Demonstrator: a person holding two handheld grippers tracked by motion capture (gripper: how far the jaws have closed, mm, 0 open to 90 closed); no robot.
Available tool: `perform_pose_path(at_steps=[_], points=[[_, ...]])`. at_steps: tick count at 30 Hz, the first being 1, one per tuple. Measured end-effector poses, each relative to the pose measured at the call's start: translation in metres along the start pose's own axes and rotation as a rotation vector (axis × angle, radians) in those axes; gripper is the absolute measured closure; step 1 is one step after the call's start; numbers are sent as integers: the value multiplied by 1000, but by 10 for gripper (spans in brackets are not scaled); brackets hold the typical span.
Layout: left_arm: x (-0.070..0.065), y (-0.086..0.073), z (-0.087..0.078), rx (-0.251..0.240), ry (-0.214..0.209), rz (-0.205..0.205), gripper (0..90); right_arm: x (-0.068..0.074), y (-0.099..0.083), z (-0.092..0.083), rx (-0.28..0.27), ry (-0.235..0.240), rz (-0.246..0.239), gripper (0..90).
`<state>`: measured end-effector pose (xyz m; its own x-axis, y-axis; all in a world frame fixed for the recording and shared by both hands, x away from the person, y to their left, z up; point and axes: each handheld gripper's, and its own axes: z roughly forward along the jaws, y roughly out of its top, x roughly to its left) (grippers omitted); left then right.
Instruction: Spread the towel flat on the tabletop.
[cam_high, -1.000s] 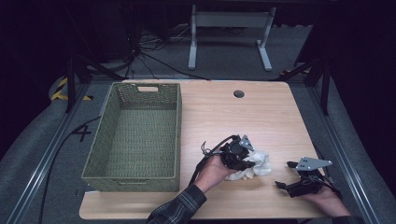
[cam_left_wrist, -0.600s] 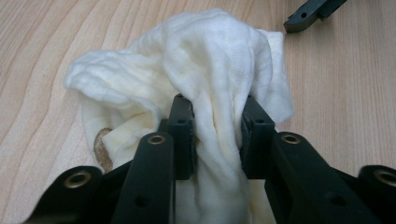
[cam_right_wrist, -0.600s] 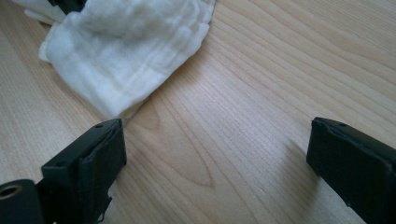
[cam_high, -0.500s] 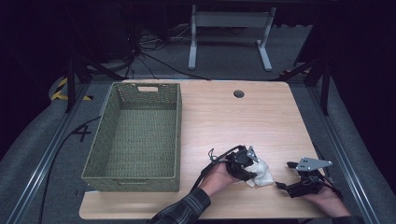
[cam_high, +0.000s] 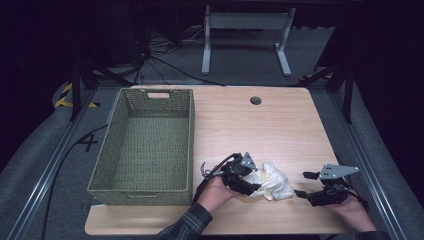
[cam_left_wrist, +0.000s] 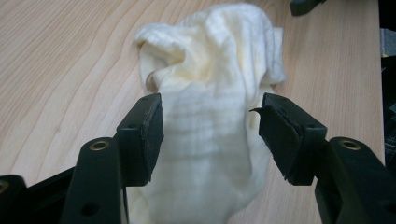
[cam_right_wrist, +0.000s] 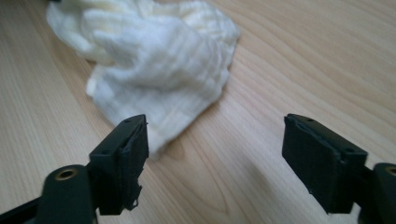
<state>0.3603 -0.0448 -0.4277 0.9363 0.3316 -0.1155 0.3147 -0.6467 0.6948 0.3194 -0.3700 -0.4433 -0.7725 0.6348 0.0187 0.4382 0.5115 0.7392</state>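
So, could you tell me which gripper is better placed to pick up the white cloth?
Probably the left gripper: its open jaws, just opening, already straddle the white cloth. The right gripper, jaws just closing, stands off to the side over bare table.

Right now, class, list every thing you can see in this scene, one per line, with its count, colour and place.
cloth: one, cream-white, crumpled on the table's near right part, between the two tongs
basket: one, olive green, woven, on the table's left side
table: one, light wood, with a round dark hole near the far edge
left tongs: one, black, jaws apart astride the cloth, just been opening
right tongs: one, black, jaws apart, just been closing, nothing between them
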Motion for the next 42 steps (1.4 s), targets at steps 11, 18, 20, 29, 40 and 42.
perform_pose_path(at_steps=[11, 18, 20, 29, 40, 42], points=[[3, -18, -8, -3, 65, -89, 407, -12, 33, 10, -37, 69, 6, 466], [5, -21, -6, -8, 88, -120, 411, -26, 54, 35, -41, 89, -9, 520], [5, -21, -4, -1, 82, -116, 413, -29, 59, 44, -32, 93, -14, 526], [3, -22, 3, 26, 86, -105, 419, -35, 70, 78, 4, 112, -44, 567], [3, -22, 5, 39, 80, -101, 423, -31, 67, 85, 33, 128, -81, 892], [3, -22, 5, 34, 80, -98, 423, -32, 68, 82, 28, 122, -74, 895]])
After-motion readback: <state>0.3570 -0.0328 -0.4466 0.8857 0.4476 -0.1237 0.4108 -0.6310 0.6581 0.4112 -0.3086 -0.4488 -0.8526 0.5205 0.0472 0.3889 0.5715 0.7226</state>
